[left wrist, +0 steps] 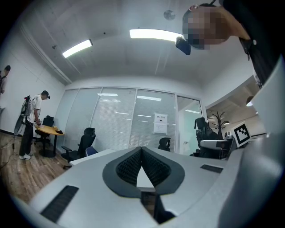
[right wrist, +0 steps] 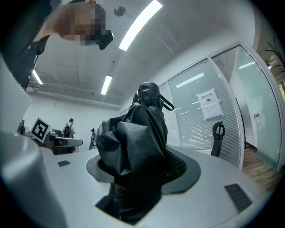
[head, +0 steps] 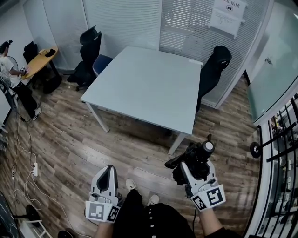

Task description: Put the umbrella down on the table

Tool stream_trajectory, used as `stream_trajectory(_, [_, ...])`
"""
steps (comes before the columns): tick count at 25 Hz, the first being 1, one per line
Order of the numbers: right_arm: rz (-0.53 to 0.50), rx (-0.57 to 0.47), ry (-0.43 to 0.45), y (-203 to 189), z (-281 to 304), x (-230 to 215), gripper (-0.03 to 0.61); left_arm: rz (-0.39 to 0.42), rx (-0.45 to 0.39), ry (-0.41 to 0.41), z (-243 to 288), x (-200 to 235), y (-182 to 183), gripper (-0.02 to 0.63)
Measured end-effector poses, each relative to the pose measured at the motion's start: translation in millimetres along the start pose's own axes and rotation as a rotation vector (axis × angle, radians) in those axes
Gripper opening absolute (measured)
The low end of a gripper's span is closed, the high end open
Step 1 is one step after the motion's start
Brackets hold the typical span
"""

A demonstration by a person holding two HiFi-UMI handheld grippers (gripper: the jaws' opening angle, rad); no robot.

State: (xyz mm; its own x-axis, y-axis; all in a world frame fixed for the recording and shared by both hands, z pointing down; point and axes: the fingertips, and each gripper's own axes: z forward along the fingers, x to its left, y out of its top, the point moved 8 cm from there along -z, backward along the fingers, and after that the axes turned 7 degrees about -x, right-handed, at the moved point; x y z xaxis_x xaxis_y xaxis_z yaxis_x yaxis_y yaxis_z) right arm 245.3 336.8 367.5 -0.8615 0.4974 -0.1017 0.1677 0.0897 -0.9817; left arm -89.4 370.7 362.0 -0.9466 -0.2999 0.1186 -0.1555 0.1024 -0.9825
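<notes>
Umbrella (right wrist: 133, 147): black, folded up, fabric bunched in loose creases.

Lower end of the folded black fabric umbrella (right wrist: 133, 147) sunk between the jaws of the right gripper (right wrist: 142, 165) (cloth masks the contact on one side), print on the white paper notice (head: 228, 14) too small to read, black metal rack (head: 285, 153) cut by the right edge

A pale square tabletop (head: 149, 88) stands on wood-plank floor (head: 70, 139), flanked by black office chairs (head: 88, 44) before blind-covered glass partitions (head: 125, 18) under ceiling strip lights (left wrist: 153, 34).
</notes>
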Motion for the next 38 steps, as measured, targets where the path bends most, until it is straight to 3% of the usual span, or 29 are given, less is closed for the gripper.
stream_trajectory(20, [-0.043, -0.002, -0.032, -7.4, 116.8, -20.9, 0.270, 0.006, -0.032, -0.011, 100.1, 84.0, 3.5, 0.015])
stream_trajectory(38, [-0.081, -0.021, -0.063, -12.2, 204.7, 12.3, 0.270, -0.021, -0.073, -0.054, 143.8, 173.6, 9.1, 0.015])
